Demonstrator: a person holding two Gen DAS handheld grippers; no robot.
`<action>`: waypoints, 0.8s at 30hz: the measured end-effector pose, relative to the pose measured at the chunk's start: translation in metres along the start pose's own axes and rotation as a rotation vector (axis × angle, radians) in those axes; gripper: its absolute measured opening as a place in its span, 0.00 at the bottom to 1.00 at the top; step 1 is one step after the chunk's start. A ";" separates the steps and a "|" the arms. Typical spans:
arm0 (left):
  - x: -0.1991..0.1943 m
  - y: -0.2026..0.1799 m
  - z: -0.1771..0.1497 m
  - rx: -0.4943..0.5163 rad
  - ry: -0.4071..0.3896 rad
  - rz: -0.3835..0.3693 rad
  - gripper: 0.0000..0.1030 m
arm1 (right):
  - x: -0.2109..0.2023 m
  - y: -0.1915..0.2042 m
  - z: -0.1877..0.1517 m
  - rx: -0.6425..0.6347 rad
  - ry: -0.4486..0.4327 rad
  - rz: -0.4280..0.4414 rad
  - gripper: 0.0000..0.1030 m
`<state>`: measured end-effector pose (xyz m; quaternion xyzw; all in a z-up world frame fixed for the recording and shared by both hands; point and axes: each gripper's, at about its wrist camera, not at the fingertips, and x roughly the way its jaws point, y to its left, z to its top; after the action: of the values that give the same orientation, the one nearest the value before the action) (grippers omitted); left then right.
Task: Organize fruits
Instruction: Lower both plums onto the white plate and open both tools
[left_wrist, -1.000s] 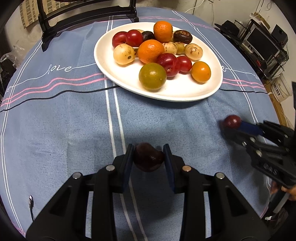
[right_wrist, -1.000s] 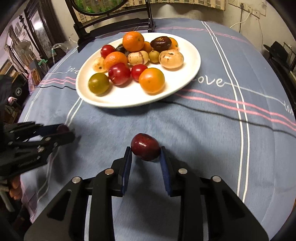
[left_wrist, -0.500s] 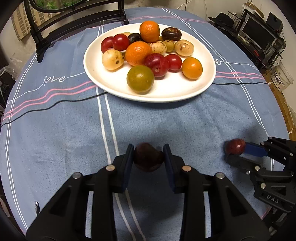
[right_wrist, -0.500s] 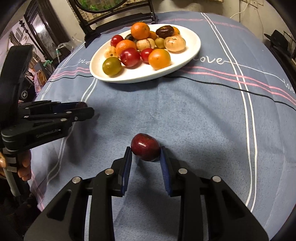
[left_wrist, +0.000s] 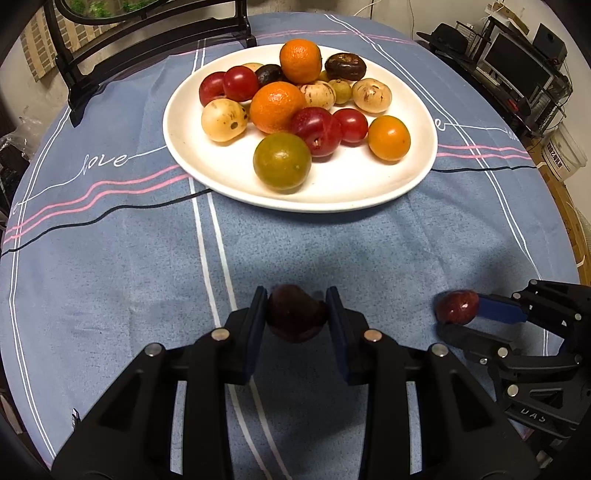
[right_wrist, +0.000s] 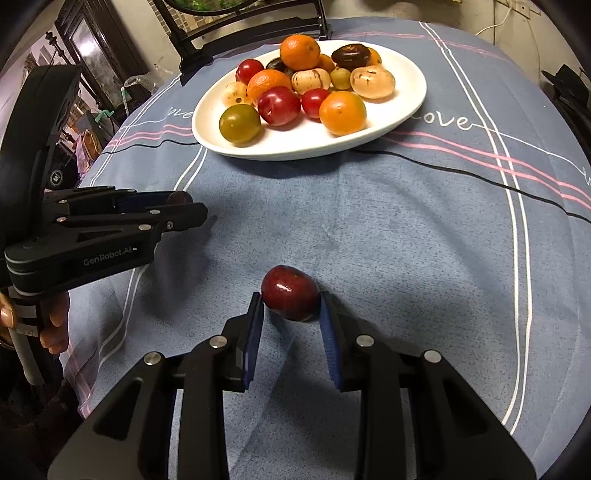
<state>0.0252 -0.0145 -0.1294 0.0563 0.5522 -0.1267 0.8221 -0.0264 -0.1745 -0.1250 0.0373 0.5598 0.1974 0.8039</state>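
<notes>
A white oval plate (left_wrist: 343, 192) (right_wrist: 402, 110) holds several fruits: oranges, red plums, a green fruit (left_wrist: 282, 161) and pale spotted ones. My left gripper (left_wrist: 296, 314) is shut on a dark brown-red fruit (left_wrist: 295, 314) above the blue tablecloth. It also shows at the left of the right wrist view (right_wrist: 181, 208), with the fruit's tip just visible. My right gripper (right_wrist: 290, 302) is shut on a red plum (right_wrist: 290, 292) near the cloth. It also shows at the right of the left wrist view (left_wrist: 458, 312).
A blue striped tablecloth (left_wrist: 110, 258) with "love" lettering covers the round table. A black chair (left_wrist: 147, 40) stands behind the plate. Shelves with electronics (left_wrist: 524, 74) are at the far right. The table edge curves close on both sides.
Both grippers have drawn back toward the near table edge, each still holding its fruit, so the plate sits farther away. The right gripper sits lower and nearer the left one.
</notes>
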 end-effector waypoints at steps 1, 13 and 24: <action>0.000 0.001 0.002 -0.004 0.001 -0.004 0.32 | 0.000 0.000 0.003 -0.004 -0.001 0.003 0.30; -0.034 0.023 0.093 -0.034 -0.159 -0.023 0.32 | -0.038 -0.005 0.113 -0.065 -0.218 -0.005 0.30; -0.015 0.030 0.153 -0.047 -0.182 0.007 0.32 | -0.003 -0.028 0.174 -0.035 -0.217 -0.019 0.30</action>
<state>0.1643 -0.0190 -0.0584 0.0272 0.4778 -0.1153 0.8705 0.1393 -0.1732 -0.0658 0.0390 0.4663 0.1943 0.8622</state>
